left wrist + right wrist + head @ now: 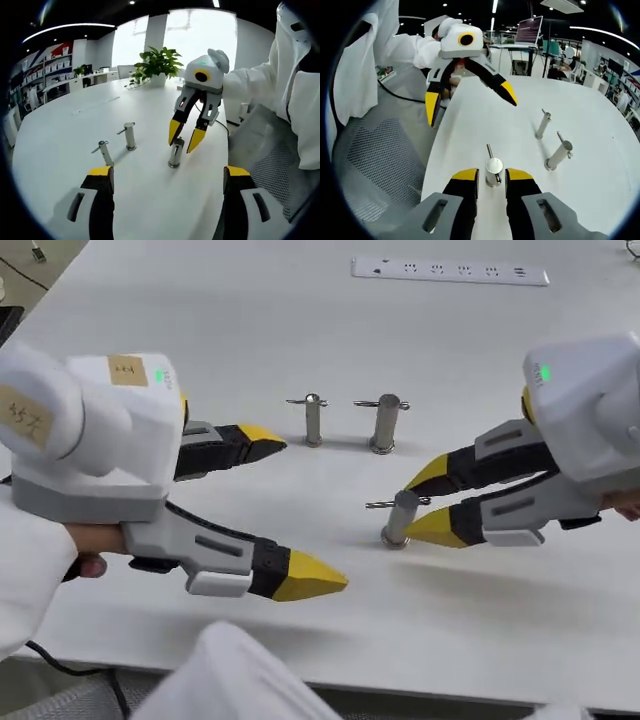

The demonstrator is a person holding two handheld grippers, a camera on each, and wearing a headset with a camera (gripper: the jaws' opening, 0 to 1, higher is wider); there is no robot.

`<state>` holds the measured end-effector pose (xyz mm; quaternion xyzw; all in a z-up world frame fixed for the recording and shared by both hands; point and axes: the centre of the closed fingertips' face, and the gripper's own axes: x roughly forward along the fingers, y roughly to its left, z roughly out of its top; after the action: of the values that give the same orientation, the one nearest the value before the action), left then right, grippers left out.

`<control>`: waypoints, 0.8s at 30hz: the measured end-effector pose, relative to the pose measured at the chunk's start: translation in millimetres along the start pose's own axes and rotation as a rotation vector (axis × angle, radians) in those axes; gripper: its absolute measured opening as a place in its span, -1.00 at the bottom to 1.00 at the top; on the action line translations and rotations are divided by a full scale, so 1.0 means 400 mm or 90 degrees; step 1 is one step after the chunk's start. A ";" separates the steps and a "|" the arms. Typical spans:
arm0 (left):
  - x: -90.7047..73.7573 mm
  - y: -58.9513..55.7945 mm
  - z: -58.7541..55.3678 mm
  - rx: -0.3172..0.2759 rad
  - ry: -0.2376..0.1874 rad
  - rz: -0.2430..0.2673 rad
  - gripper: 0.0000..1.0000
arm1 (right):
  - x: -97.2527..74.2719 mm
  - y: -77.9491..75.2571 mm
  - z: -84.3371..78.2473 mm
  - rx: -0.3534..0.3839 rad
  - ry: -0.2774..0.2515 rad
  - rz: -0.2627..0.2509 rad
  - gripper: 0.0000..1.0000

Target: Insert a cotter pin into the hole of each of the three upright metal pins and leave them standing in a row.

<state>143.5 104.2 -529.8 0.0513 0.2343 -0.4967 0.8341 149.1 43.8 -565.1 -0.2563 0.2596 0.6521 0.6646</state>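
Observation:
Three short metal pins stand upright on the white table. The two far ones, the left pin and the right pin, stand side by side; the third pin stands nearer. Each has a cotter pin through its top, such as the one on the near pin. My right gripper is open a little, its yellow tips on either side of the near pin with small gaps. My left gripper is wide open and holds nothing, left of the pins.
A white power strip lies at the table's far edge. The near table edge runs just below the grippers. A mesh chair stands beside the table. A potted plant sits at the far end.

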 end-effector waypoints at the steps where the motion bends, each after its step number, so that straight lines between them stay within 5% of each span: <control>1: -0.004 -0.002 0.003 -0.010 -0.006 -0.002 0.85 | 0.002 0.000 0.001 0.002 0.000 0.000 -0.68; 4: -0.014 0.000 0.007 -0.023 -0.020 0.003 0.96 | 0.007 0.001 0.003 -0.001 -0.001 0.000 -0.69; 14: -0.018 -0.014 -0.025 -0.019 0.007 0.009 0.97 | 0.022 0.001 0.001 0.007 0.002 0.005 -0.74; 24: -0.025 -0.006 -0.028 -0.021 0.007 0.020 0.97 | 0.029 0.007 -0.001 0.025 -0.016 0.020 -0.82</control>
<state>133.6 114.5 -535.1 0.0440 0.2458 -0.4791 0.8415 146.3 52.0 -573.2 -0.2310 0.2680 0.6603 0.6624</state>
